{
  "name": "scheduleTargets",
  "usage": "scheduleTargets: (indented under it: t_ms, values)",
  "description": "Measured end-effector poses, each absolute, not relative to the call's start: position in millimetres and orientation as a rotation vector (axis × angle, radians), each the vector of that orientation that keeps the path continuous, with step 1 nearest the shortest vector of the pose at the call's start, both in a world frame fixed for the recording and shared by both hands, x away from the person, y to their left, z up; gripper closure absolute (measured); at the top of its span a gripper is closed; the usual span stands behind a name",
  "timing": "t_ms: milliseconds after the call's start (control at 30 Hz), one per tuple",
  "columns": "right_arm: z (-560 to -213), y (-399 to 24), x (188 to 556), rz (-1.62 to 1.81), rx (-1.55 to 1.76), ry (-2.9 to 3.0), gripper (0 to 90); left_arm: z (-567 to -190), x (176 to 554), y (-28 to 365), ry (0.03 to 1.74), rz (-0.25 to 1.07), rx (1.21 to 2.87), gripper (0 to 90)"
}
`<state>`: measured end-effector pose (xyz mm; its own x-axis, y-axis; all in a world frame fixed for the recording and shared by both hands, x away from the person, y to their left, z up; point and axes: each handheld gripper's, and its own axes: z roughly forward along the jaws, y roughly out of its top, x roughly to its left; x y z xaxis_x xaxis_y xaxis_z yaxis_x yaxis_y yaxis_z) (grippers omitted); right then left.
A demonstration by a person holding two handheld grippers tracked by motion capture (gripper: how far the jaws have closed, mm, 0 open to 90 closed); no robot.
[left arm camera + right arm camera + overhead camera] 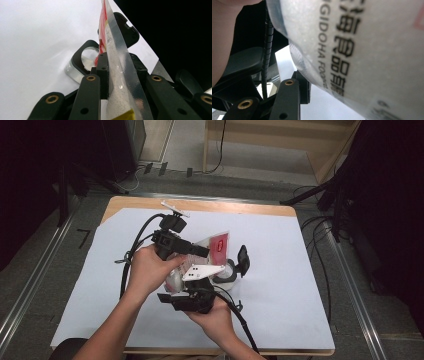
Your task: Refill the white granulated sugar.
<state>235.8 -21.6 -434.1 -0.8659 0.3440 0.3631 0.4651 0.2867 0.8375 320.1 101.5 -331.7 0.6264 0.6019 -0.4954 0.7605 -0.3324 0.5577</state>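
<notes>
A clear plastic bag (217, 245) of white grains with a red label is held up over the middle of the table between both hands. My left gripper (206, 252) comes in from the left, and in its own view its jaws (120, 67) are shut on the bag's (117, 62) flat sealed edge. My right gripper (199, 282) is below, at the bag's lower part. In its view the printed bag (362, 50) presses against one fingertip (303, 87) and hides the other. A glass jar (227, 272) with a hinged black lid (243, 259) stands open just right of the bag.
A white sheet (280, 295) covers the wooden table. Black cables trail from both grippers across the left and front of the table (125, 265). Dark stands and floor cables lie beyond the right edge (325, 235).
</notes>
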Motion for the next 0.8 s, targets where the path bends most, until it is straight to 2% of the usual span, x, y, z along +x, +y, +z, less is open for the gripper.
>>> scheduleTargets:
  t_ms: [267,800]
  values:
    - [-435.1,-22.8,233.7,-1.632,-0.759,-2.457,60.2,-332.6,317.0,100.8,1.052,-0.244,2.053,75.4]
    - [-436.7,-22.9,235.8,-1.622,-0.774,-2.431,62.7,-336.0,317.3,100.7,1.048,-0.241,2.039,72.9]
